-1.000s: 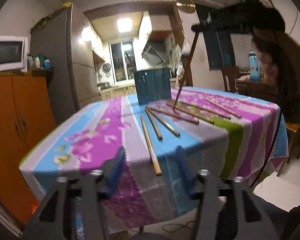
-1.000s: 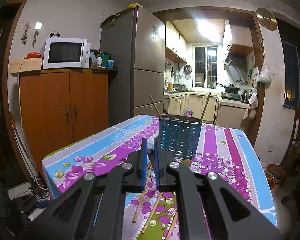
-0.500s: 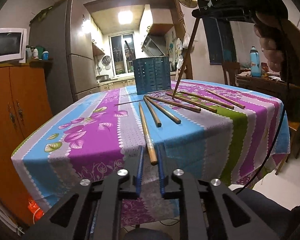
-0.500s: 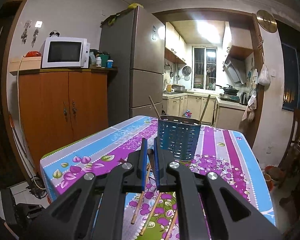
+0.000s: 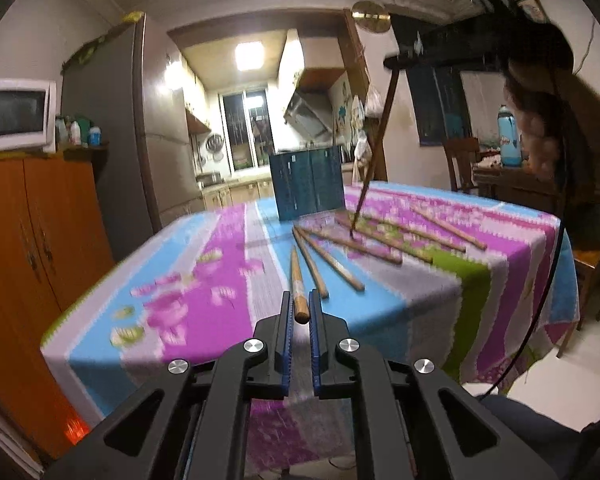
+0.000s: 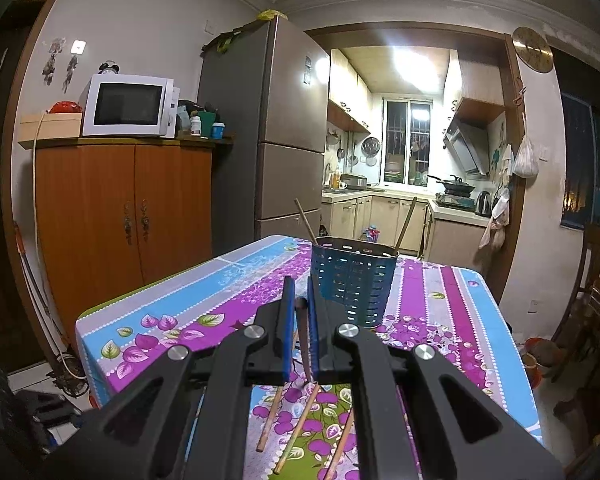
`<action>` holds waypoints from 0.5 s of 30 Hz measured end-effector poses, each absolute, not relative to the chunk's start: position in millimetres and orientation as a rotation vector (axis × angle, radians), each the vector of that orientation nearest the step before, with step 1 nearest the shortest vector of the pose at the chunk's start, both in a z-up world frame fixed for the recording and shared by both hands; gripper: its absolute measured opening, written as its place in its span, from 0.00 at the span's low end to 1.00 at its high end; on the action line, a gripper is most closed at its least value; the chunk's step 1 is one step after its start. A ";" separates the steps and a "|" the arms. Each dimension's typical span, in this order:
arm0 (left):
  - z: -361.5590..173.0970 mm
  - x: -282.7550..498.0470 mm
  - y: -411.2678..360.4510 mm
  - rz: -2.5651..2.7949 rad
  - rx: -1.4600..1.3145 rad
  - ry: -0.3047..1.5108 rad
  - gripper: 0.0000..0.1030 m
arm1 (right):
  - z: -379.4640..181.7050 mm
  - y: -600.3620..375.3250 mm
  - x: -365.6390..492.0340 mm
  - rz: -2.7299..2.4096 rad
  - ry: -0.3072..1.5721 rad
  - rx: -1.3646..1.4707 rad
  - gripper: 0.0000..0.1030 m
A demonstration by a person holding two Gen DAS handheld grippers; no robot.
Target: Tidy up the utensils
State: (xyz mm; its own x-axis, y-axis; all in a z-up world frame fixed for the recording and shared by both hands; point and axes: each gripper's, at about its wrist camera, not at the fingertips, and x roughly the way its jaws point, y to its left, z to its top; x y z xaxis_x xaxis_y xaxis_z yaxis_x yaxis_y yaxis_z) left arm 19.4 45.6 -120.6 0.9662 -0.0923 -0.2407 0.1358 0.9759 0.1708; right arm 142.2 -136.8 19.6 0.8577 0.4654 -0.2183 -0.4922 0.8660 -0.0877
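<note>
In the left wrist view my left gripper (image 5: 300, 306) has the near end of a light wooden chopstick (image 5: 297, 280) between its blue pads, the jaws closing the last bit onto it. Several more chopsticks (image 5: 336, 266) lie fanned on the flowered tablecloth (image 5: 204, 280) before a blue slotted utensil holder (image 5: 308, 184). My right gripper (image 5: 396, 65), up at the right, is shut on a dark chopstick (image 5: 374, 152) that slants down to the cloth. In the right wrist view the right gripper (image 6: 300, 312) pinches that dark chopstick (image 6: 303, 344). The holder (image 6: 354, 280) stands just beyond, with two chopsticks (image 6: 306, 220) in it.
An orange cabinet (image 6: 124, 216) with a microwave (image 6: 128, 106) and a tall fridge (image 6: 268, 136) stand left of the table. A kitchen doorway lies behind. A wooden chair (image 5: 462, 164) and a side table with a blue bottle (image 5: 510, 142) are at the right. A hand (image 5: 540, 136) holds the right gripper.
My left gripper's jaws went from wide apart to shut around the near end of the light chopstick, and the gripper rose slightly. The right gripper kept still with its dark chopstick.
</note>
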 end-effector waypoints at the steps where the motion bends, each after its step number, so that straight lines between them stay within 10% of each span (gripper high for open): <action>1: -115.3 18.8 44.6 -0.115 0.192 0.219 0.08 | 19.8 -137.8 142.4 0.503 0.193 -0.142 0.05; 15: -27.8 59.9 37.0 -0.141 0.186 0.068 0.07 | 33.7 -142.1 158.1 0.495 0.187 -0.141 0.05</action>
State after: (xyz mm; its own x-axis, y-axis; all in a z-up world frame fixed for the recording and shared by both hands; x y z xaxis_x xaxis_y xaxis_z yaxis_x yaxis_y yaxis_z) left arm 59.9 37.0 -27.8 0.9879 -0.1330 -0.0803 0.1455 0.9730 0.1791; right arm 158.1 -142.1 33.7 0.8633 0.4579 -0.2122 -0.4837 0.8707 -0.0892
